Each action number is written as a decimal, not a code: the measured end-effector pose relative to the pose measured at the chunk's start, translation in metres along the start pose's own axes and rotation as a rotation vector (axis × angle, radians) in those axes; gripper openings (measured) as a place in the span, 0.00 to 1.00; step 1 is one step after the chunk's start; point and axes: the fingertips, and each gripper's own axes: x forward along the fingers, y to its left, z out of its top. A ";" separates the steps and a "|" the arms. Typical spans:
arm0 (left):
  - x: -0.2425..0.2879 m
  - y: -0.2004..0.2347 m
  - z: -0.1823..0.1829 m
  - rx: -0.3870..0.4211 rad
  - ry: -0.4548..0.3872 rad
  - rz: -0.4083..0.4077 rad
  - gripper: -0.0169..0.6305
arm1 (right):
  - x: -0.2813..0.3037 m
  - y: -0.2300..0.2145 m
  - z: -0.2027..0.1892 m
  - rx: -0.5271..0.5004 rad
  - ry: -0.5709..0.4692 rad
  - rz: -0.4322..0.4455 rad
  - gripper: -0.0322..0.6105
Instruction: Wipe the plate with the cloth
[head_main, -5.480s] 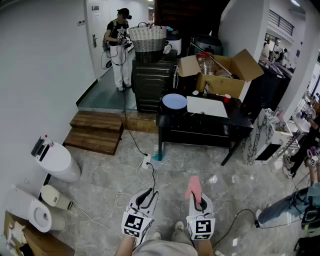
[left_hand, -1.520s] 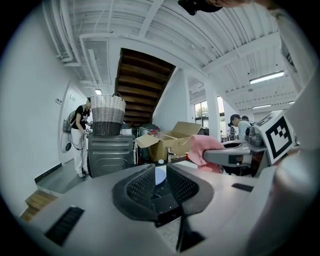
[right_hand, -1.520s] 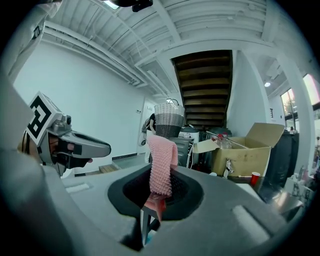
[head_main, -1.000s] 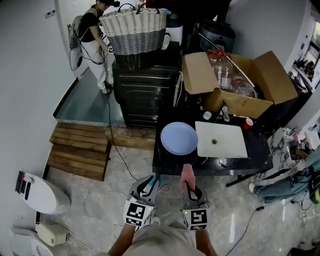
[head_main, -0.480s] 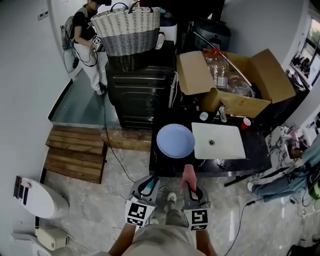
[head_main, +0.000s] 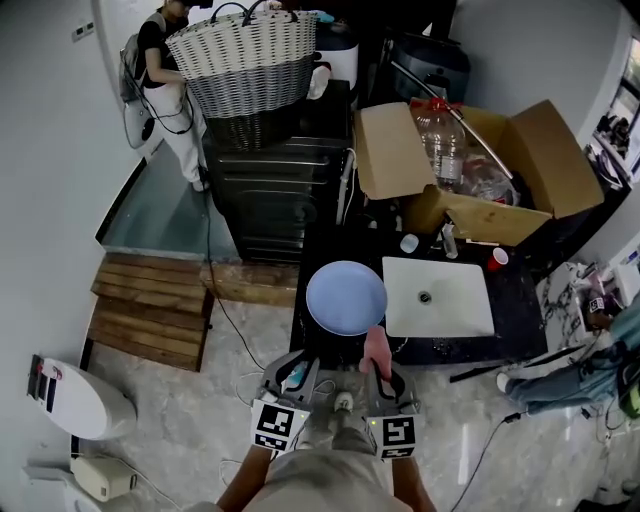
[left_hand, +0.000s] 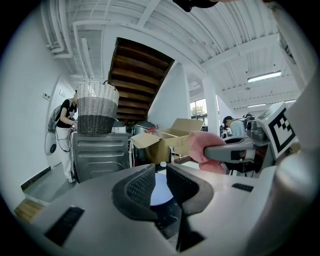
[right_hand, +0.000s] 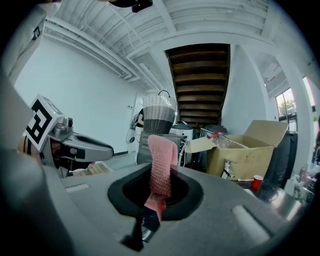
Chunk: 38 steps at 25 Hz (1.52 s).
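A pale blue plate (head_main: 346, 297) lies on the left end of a black table (head_main: 325, 345), just ahead of both grippers. My right gripper (head_main: 377, 368) is shut on a pink cloth (head_main: 375, 348), which stands up from its jaws (right_hand: 161, 167) near the table's front edge. My left gripper (head_main: 302, 362) hangs beside it, short of the table, holding nothing. Its jaws are drawn together to a thin slit, through which the plate (left_hand: 159, 190) shows. The cloth (left_hand: 202, 149) and the right gripper appear at the right of the left gripper view.
A white sink basin (head_main: 438, 298) lies right of the plate. Behind it are a red cup (head_main: 497, 258) and an open cardboard box (head_main: 470, 170). A wicker basket (head_main: 255, 60) tops a dark cabinet (head_main: 280, 195). A person (head_main: 160, 80) stands far left. Wooden steps (head_main: 150, 312) are on the left.
I have come up to the table from across the room. The plate now lies just in front of both grippers. The cloth stays in the right gripper.
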 end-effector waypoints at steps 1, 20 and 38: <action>0.008 0.000 0.001 -0.001 0.003 0.000 0.13 | 0.005 -0.007 0.000 0.003 0.003 0.001 0.09; 0.143 0.009 0.019 -0.006 0.072 0.071 0.13 | 0.096 -0.119 -0.003 0.017 0.014 0.085 0.09; 0.214 0.015 0.027 -0.019 0.160 0.155 0.13 | 0.164 -0.190 -0.013 0.067 0.038 0.177 0.09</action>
